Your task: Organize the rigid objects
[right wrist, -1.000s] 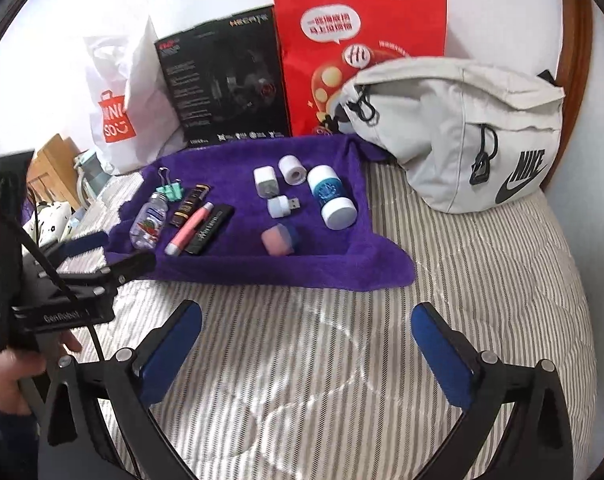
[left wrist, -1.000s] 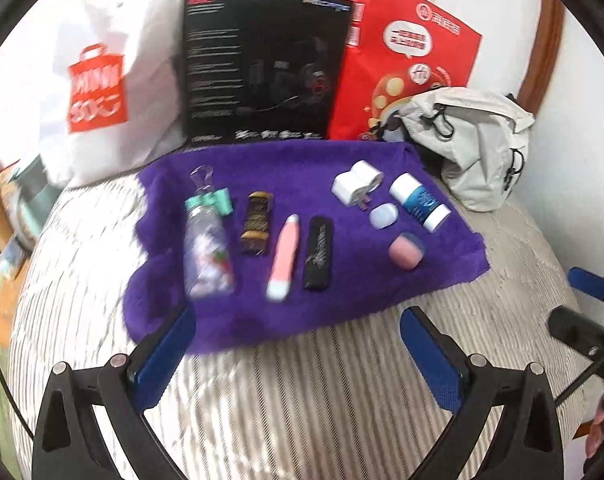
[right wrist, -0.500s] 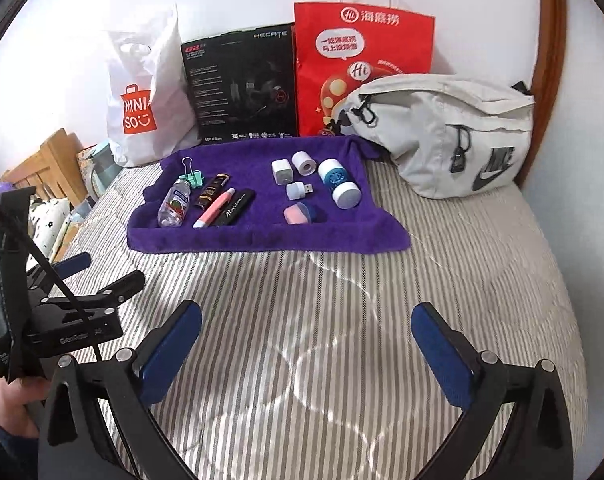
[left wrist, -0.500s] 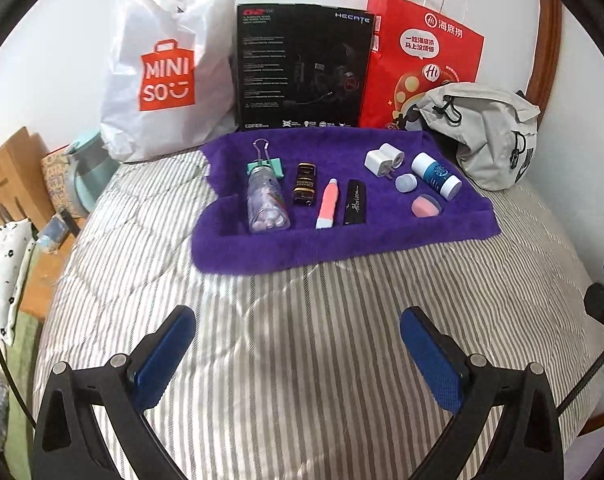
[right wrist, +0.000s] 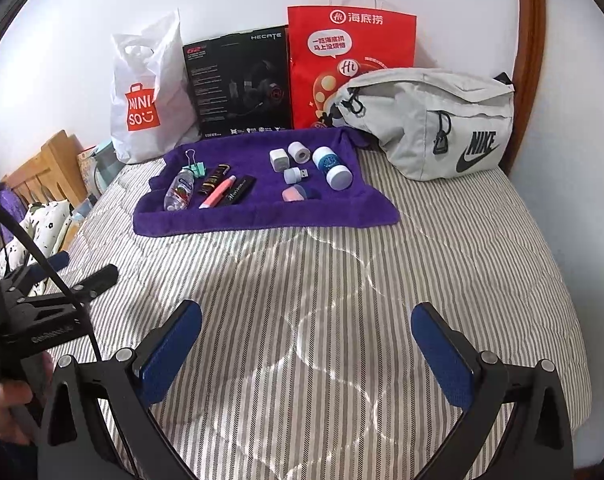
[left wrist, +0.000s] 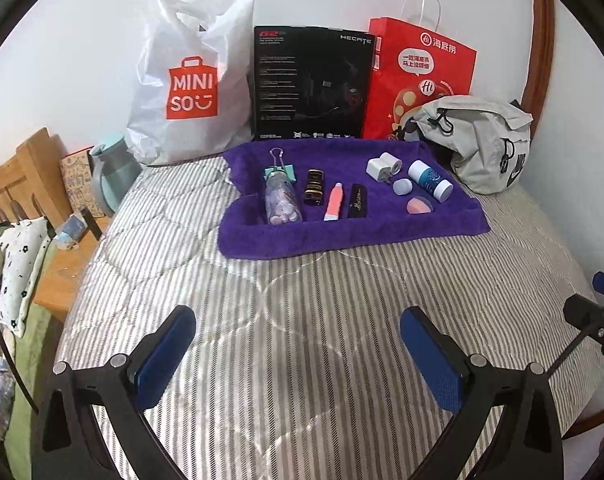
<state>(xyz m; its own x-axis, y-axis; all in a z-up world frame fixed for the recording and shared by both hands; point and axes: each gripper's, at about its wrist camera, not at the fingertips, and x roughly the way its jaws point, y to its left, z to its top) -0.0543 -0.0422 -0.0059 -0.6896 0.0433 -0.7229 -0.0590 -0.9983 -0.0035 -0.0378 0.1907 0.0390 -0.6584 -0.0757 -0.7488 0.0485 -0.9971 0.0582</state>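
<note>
Both the left hand-held gripper (left wrist: pixel 294 342) and the right hand-held gripper (right wrist: pixel 305 336) hang with jaws apart, empty, above the striped quilted bed (right wrist: pixel 341 280). The small rigid items lie on the purple fleece towel (left wrist: pixel 341 236) at twelve o'clock; approach low, taking one item squarely.

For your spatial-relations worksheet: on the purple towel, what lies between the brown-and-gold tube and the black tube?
A pink tube lies between the brown-and-gold tube and the black tube, on the purple towel; both wrist views show it.

I'm in a bedroom at home: a striped quilted bed (left wrist: pixel 302 320) with a wooden headboard (left wrist: pixel 18 176), shopping bags (left wrist: pixel 190 92) and a waist bag (right wrist: pixel 433 120) against the white wall.
</note>
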